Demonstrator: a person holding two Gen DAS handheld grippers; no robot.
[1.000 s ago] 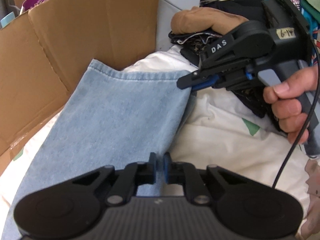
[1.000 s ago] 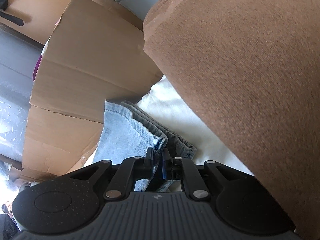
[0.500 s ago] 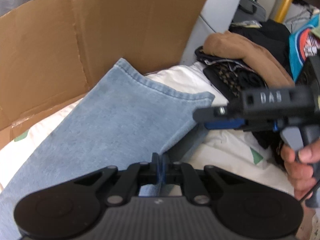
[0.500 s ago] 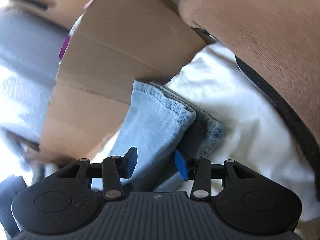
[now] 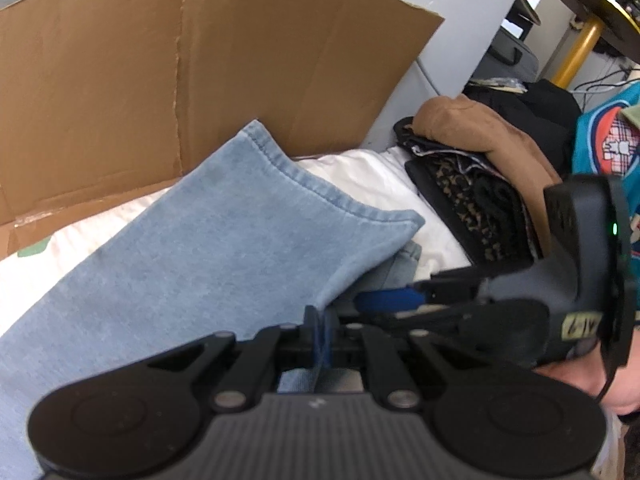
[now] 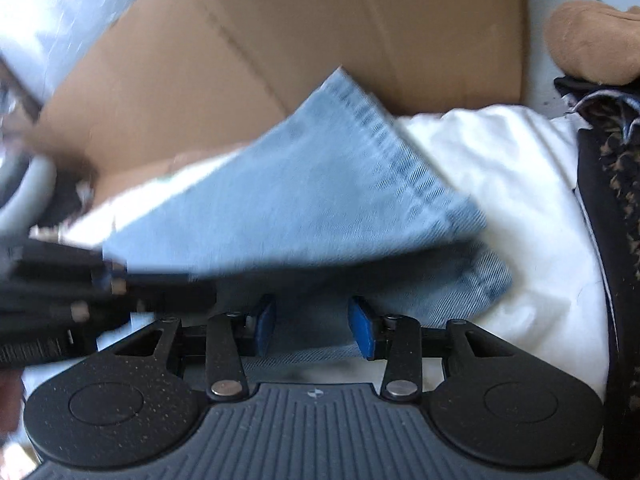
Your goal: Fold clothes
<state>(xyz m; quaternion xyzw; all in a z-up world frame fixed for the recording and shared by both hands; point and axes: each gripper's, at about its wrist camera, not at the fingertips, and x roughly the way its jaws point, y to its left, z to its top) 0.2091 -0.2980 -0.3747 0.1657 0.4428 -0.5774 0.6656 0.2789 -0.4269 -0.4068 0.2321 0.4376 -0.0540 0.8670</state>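
cardboard box [image 5: 200, 60]: brown, open, its flaps standing behind the white sheet; a vertical crease runs down the near wall; also seen in the right wrist view [image 6: 320, 24].
white sheet [image 5: 360, 176]: covers the surface, reaching the foot of the box; a green patch shows at its left edge.
white pillar [image 5: 452, 28]: stands just right of the box.
round table [image 5: 588, 4]: dark top with a yellow rim, on a yellow leg, far right background.
cables [image 5: 600, 80]: dark, lying near the foot of the table leg.
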